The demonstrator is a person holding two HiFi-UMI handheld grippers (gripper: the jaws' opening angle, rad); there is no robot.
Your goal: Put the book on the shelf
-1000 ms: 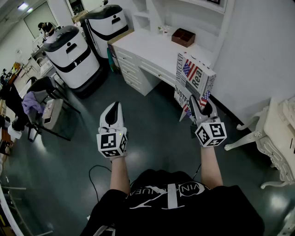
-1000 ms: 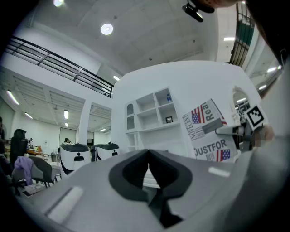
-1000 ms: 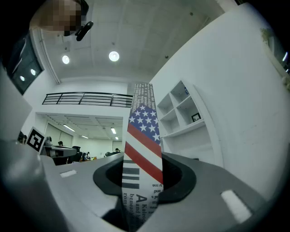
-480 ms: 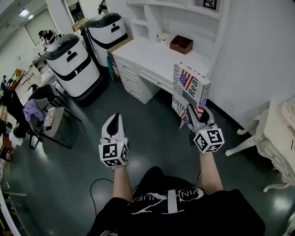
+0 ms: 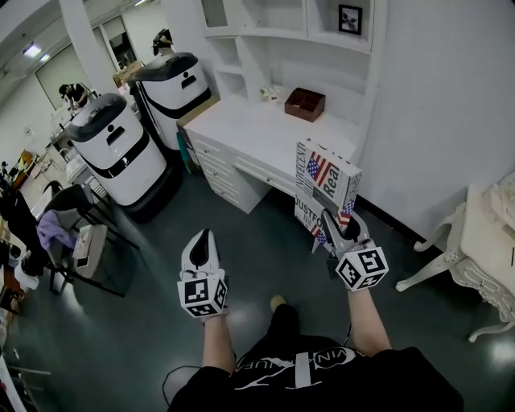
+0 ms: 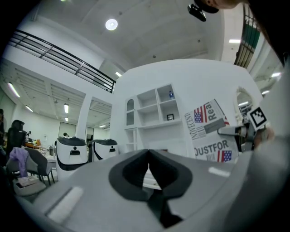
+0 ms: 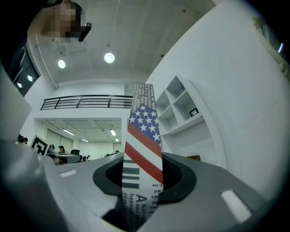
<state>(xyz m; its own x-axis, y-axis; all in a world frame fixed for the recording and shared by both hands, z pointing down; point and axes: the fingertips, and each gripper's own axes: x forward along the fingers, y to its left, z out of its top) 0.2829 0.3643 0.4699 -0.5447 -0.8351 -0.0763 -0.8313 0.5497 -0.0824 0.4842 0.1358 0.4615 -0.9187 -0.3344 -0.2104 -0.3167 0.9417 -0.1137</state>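
The book (image 5: 326,179), a thick volume with a stars-and-stripes cover and large print, is held upright in front of the white desk (image 5: 257,125). My right gripper (image 5: 338,227) is shut on its lower edge. In the right gripper view the book's spine (image 7: 141,136) stands between the two jaws. My left gripper (image 5: 203,238) hangs over the dark floor at the left, shut and holding nothing. The white shelf unit (image 5: 278,20) rises above the desk, and it also shows in the left gripper view as open shelf compartments (image 6: 156,106).
A brown box (image 5: 305,103) sits on the desk top near the wall. Two white-and-black robot bodies (image 5: 113,153) (image 5: 173,80) stand left of the desk. A chair with clothes (image 5: 64,233) is at far left, and ornate white furniture (image 5: 483,249) at right.
Both grippers and the book sit lower in the head view, and more of the shelf unit above the desk has come into view. The grip on the book is unchanged.
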